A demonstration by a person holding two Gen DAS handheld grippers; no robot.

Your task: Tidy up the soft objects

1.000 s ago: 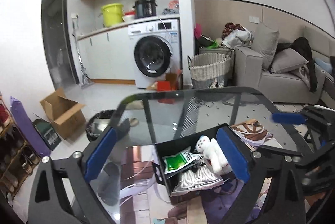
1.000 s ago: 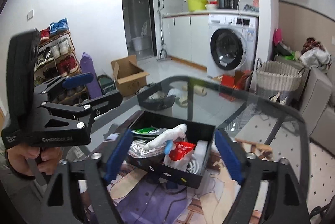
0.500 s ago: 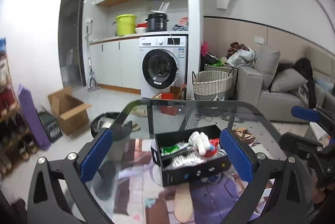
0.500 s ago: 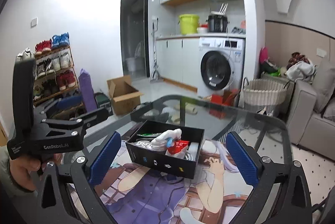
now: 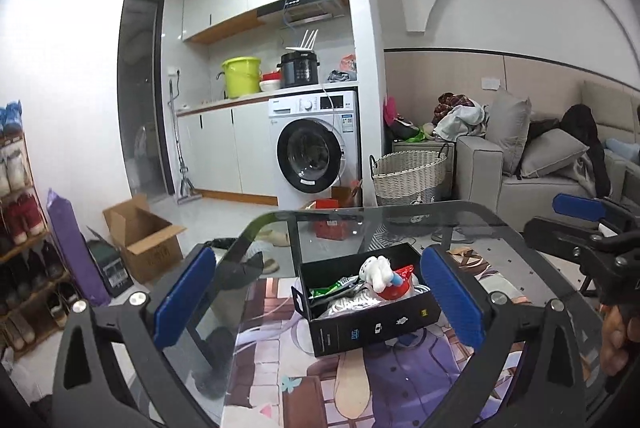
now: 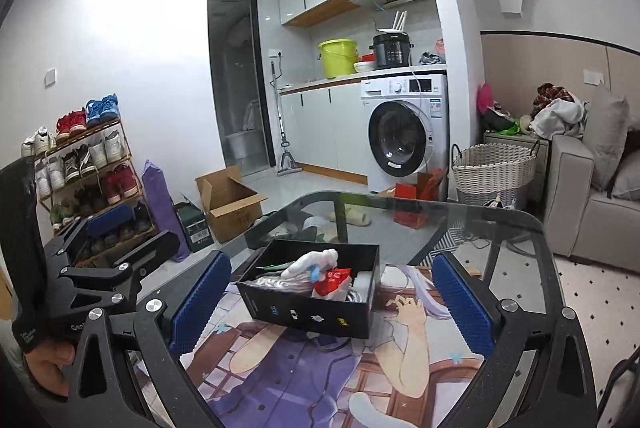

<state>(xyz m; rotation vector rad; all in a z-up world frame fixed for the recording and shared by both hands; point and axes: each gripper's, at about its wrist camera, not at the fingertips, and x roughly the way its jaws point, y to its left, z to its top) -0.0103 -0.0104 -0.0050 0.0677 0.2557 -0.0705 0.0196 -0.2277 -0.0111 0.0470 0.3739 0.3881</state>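
A black open box stands on the printed mat of a glass table. Inside lie a white plush toy, a red packet, a green packet and a white-grey bundle. My left gripper is open, set back from the box with nothing between its blue pads; it shows at the left of the right wrist view. My right gripper is open and empty too, seen at the right edge.
The glass table's rounded far edge lies just behind the box. On the floor beyond are a cardboard box, a shoe rack, a washing machine, a wicker basket and a grey sofa.
Both grippers have drawn back from the box, which now looks smaller and farther off. The right gripper's fingers stand wider apart than a second ago.
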